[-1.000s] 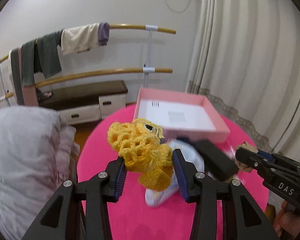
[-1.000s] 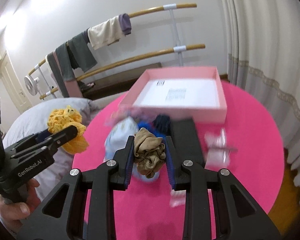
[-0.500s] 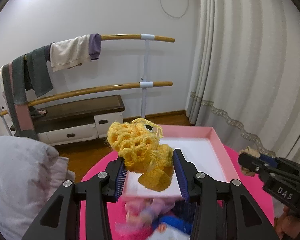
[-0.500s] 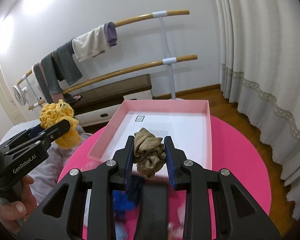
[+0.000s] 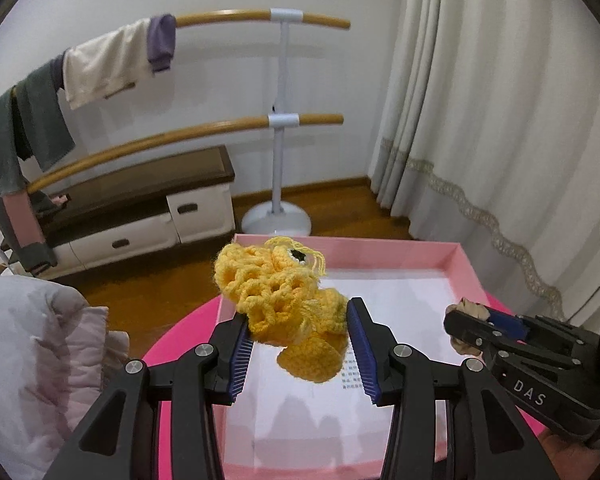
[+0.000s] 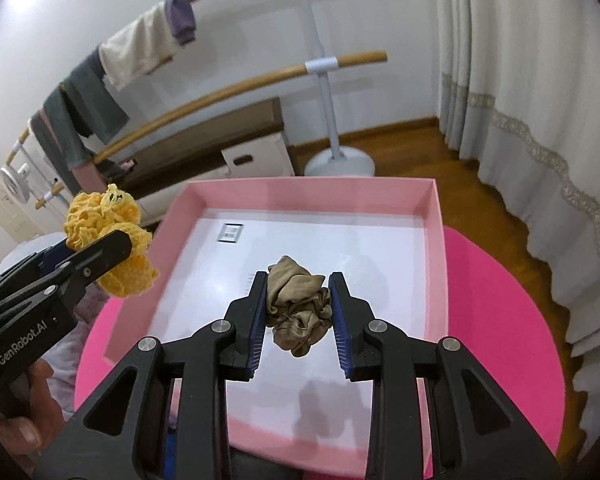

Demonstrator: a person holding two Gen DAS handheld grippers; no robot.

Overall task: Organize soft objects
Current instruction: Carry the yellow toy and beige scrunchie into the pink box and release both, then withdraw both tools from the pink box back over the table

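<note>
Both grippers are up over the pink box, each carrying one soft item.

Left gripper: fingers clenched on a yellow crochet piece. The blue pads press it from both sides; most of the yarn bulges above and forward of the pads, and a rounded lump hangs below them. It is clear of the box floor, over the box's near-left part. From the right wrist view the same yellow piece sits at the box's left wall, held in the air.

Right gripper: fingers grasping a bunched tan fabric scrunchie. It fills the gap between the pads, with a bit drooping under them. It hangs above the middle of the box's white floor; its shadow falls on the floor below. In the left wrist view only the tip of that gripper shows, with a scrap of tan fabric at its end.

The box sits on a round pink table. It is open-topped, with a small printed label on the floor near the far-left corner. Nothing is lying in it that I can see.

Behind: a two-rail wooden rack with clothes draped over it, a low cabinet, and a pale curtain on the right. Pale bedding lies beside the table on the left.
</note>
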